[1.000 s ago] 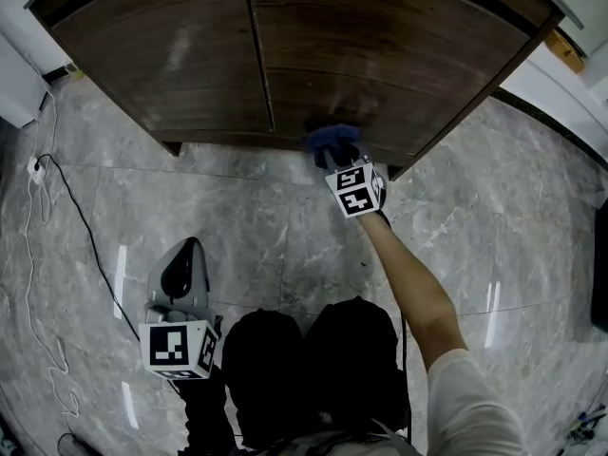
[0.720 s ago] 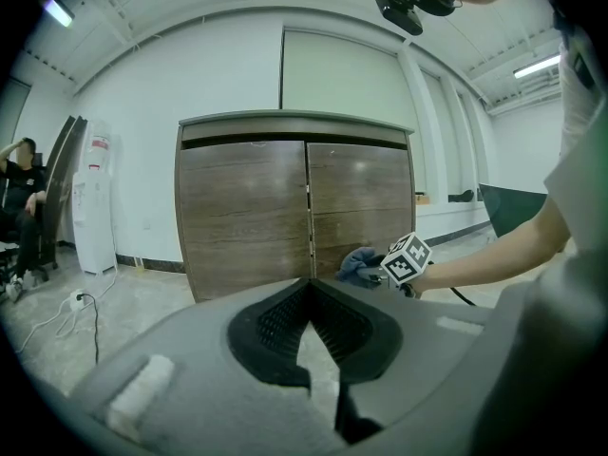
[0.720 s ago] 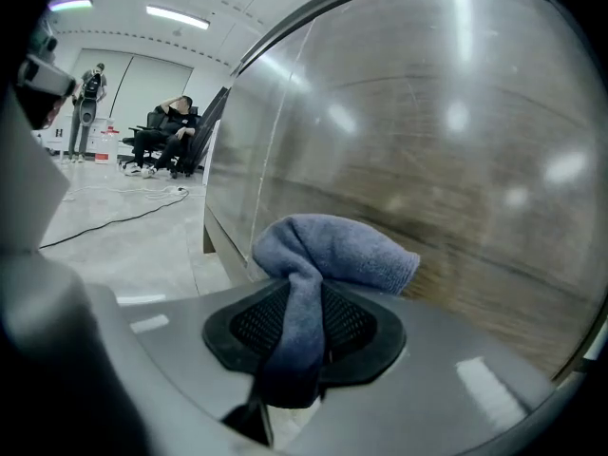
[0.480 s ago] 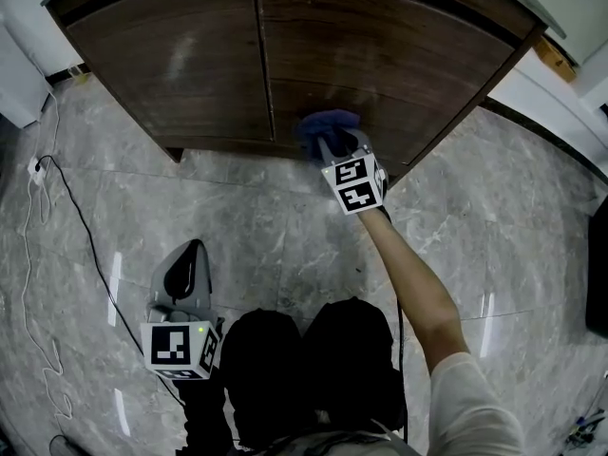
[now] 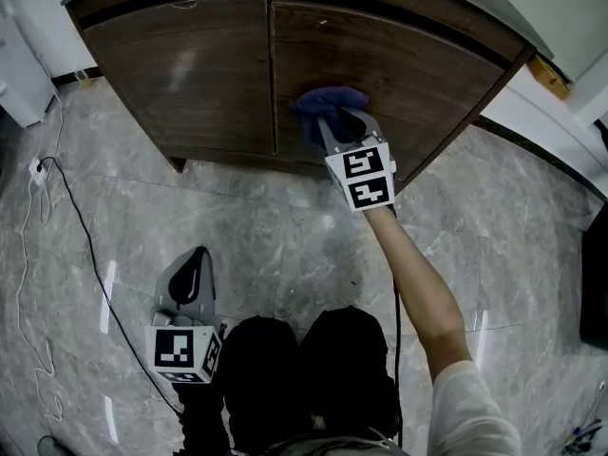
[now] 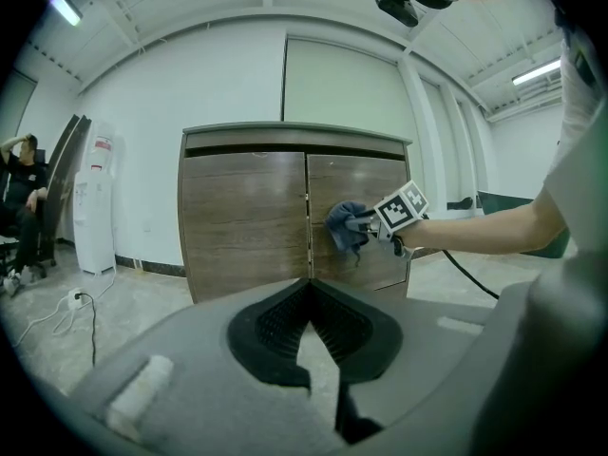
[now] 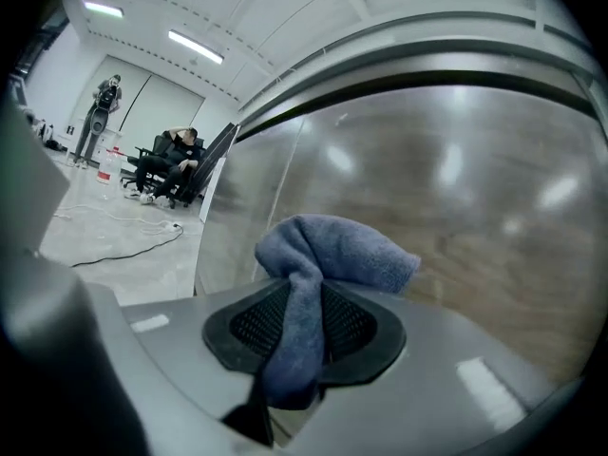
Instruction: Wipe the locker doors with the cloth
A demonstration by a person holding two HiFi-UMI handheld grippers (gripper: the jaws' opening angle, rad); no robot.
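Right gripper (image 5: 332,126) is clamped on the blue cloth (image 5: 328,100): in the right gripper view the cloth (image 7: 332,245) runs down between the jaws and bunches out ahead of the tips. The bunch sits against the right door (image 5: 418,60) of the brown wood locker, just right of the centre seam (image 5: 273,74) and about mid-height per the left gripper view, where the cloth (image 6: 347,226) reads clearly on that panel. Most of the right door is free to the right of the cloth, out to the locker's corner edge (image 5: 518,60). The left door (image 5: 190,65) has nothing on it. Left gripper (image 5: 190,269) hangs low by the person's legs, well apart from the locker, pointed at it. Its jaws (image 6: 309,321) are together with nothing between them. The marble floor (image 5: 285,217) between the person and the locker base is open. A thin cable (image 5: 85,226) trails along the floor on the left, well clear of both grippers. A white water dispenser (image 6: 95,198) stands left of the locker with a gap between them. A seated person (image 6: 19,183) is further left, far from the work area.
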